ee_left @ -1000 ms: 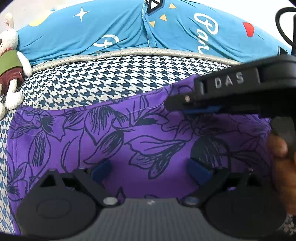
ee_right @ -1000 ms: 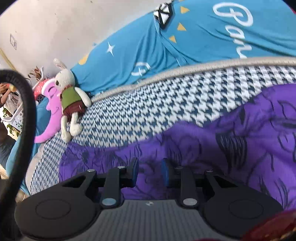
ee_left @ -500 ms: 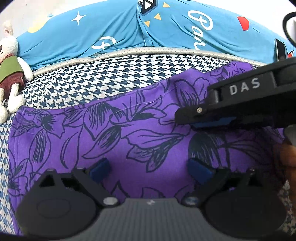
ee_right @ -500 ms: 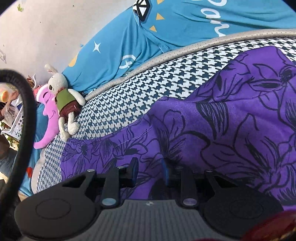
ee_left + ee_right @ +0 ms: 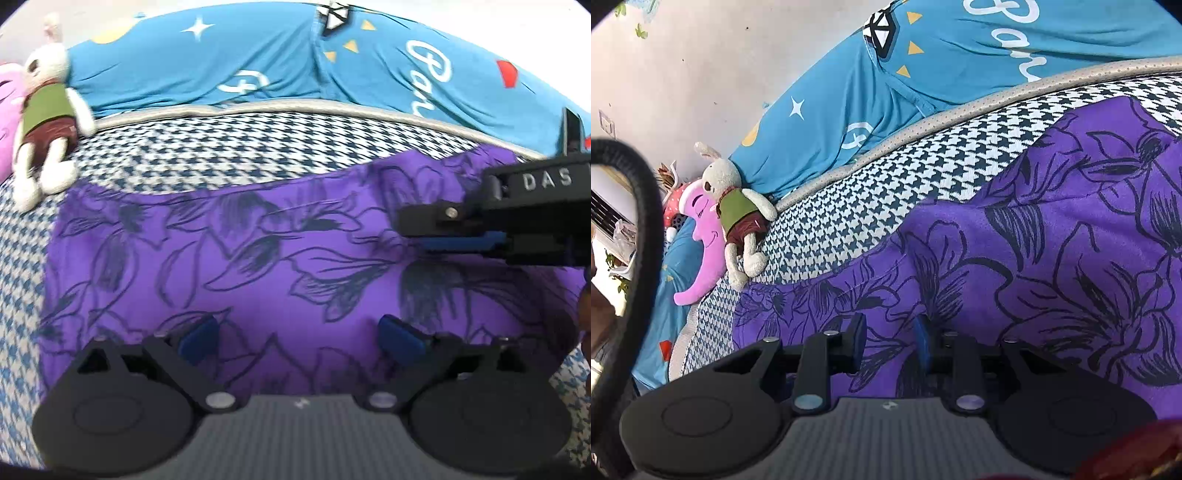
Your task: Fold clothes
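Comparing with a second ago: my right gripper (image 5: 889, 341) was nearly shut on the purple floral garment (image 5: 258, 266); its jaws now stand a little apart, cloth between them, seemingly released. Left gripper (image 5: 295, 338) has stayed wide open, hovering over the garment's near edge. Garment lies spread on the houndstooth mattress (image 5: 221, 147), its far hem short of the grey piped edge, and reads flatter than before. Stuffed rabbit (image 5: 44, 110) sits at the far left corner, clear of the cloth. Judgement: this fold or smoothing pass is laid; next I need a fresh grip on an edge.
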The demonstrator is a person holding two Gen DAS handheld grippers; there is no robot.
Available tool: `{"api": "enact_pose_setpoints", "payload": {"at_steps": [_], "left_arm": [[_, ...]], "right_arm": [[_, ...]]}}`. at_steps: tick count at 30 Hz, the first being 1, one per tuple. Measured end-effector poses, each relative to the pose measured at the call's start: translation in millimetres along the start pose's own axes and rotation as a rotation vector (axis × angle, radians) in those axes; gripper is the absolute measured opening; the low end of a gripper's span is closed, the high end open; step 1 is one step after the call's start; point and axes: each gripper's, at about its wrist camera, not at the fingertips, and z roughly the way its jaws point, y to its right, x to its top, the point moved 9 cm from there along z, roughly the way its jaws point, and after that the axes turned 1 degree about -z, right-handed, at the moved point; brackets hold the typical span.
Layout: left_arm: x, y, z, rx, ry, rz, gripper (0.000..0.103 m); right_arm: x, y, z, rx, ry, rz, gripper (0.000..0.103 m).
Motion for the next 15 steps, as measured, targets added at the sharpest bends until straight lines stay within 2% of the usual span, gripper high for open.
{"api": "enact_pose_setpoints", "payload": {"at_steps": [7, 13, 15], "left_arm": [[-9.3, -9.7, -4.0, 0.010, 0.003, -0.019, 0.097], [-15.4, -9.6, -12.3, 0.011, 0.020, -0.028, 0.097], [-17.9, -9.8, -14.6, 0.006, 0.020, -0.036, 0.097]], "right_arm": [[-13.3, 1.1, 6.5, -0.064, -0.023, -0.057, 0.028], [-27.6, -10.0, -6.2, -0.065, -0.016, -0.107, 0.029], [-34.4, -6.3, -5.3, -0.095, -0.026, -0.117, 0.026]]}}
